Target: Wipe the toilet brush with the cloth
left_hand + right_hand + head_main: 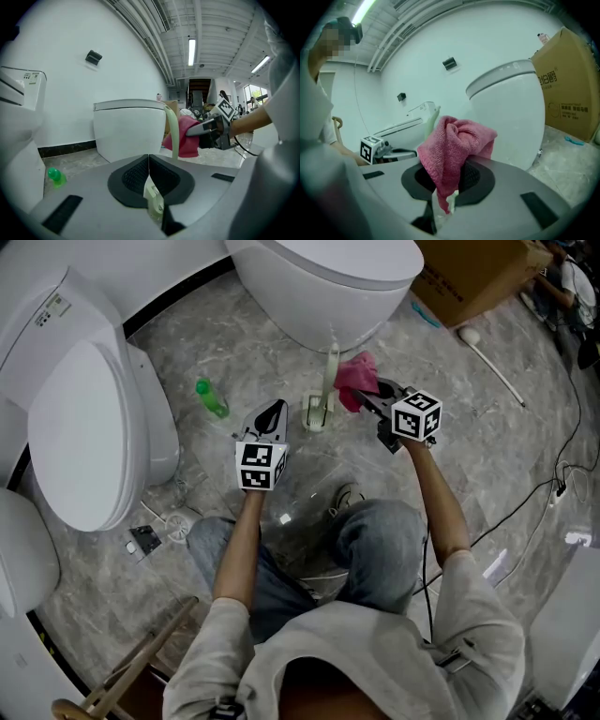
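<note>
The toilet bowl (323,287) looms right behind the toilet brush (330,371), closing the far side. The right claw (367,395), clamped on the cloth (354,379), fills its right flank. Bare floor (239,381) lies open leftward to the green bottle (212,399), where the left claw (273,412) hangs, jaws together.

Bunched pink cloth (354,382) sits just beside the upright, pale-handled toilet brush (330,376).

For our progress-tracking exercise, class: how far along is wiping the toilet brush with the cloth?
Done: the right gripper is shut on the pink cloth. In hand: the cloth lies against the upper part of the toilet brush handle. Left: the lower handle has no cloth on it and stands in its holder. The left gripper is shut, empty, beside the holder.
</note>
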{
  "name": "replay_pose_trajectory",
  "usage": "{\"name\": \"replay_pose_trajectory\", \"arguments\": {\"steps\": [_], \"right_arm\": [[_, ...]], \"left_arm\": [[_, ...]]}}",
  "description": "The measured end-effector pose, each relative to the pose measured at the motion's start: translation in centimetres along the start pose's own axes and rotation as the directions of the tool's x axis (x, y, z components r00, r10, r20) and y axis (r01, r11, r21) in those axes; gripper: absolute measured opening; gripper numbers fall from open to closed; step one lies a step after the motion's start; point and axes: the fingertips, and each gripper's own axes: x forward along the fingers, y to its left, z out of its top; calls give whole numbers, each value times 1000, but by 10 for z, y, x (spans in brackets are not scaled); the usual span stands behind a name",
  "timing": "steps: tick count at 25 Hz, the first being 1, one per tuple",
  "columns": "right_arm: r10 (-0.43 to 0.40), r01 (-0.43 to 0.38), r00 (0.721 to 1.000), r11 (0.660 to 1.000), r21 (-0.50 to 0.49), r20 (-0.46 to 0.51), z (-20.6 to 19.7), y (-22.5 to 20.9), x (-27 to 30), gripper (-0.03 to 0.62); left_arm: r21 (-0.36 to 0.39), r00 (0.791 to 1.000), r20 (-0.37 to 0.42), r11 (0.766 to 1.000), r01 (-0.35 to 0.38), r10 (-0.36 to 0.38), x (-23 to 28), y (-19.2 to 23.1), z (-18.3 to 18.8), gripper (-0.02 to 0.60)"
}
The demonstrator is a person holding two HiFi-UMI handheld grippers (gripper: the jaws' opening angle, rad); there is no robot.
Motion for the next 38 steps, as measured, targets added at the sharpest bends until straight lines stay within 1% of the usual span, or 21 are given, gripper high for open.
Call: {"name": "replay_pose_trajectory", "arguments": {"steps": [3,5,7,9,13,18,28,38], "right_arm": [[59,-58,996,998,-19,63,38,12,1,72],[97,-95,991,995,-28,87,56,19,5,72],[137,-134,987,990,-34,89,63,26,9,72],[171,-168,982,985,-39,76,61,32,14,72],[210,-209,977,978,-27,37,42,39,22,72],[214,-214,977,977,4,-17,11,40,31,72],[197,-188,973,978,87,-118,-53,31,44,72],[162,-135,962,982,131,-221,-110,17,54,72]], "left_arm": [[-2,1000,5,1000,-4,4,0,1,1,20],[-2,1000,5,1000,-6,6,-1,2,1,20],[-2,1000,6,1000,-7,7,-1,2,1,20],[-1,1000,4,1000,-9,9,-2,2,0,21],[1,1000,3,1000,-13,13,-2,4,0,20],[0,1000,0,1000,-9,9,0,3,-1,21],[-1,1000,-12,1000,-12,12,1,6,-6,21],[1,1000,-24,1000,-11,11,4,7,-11,21]]}}
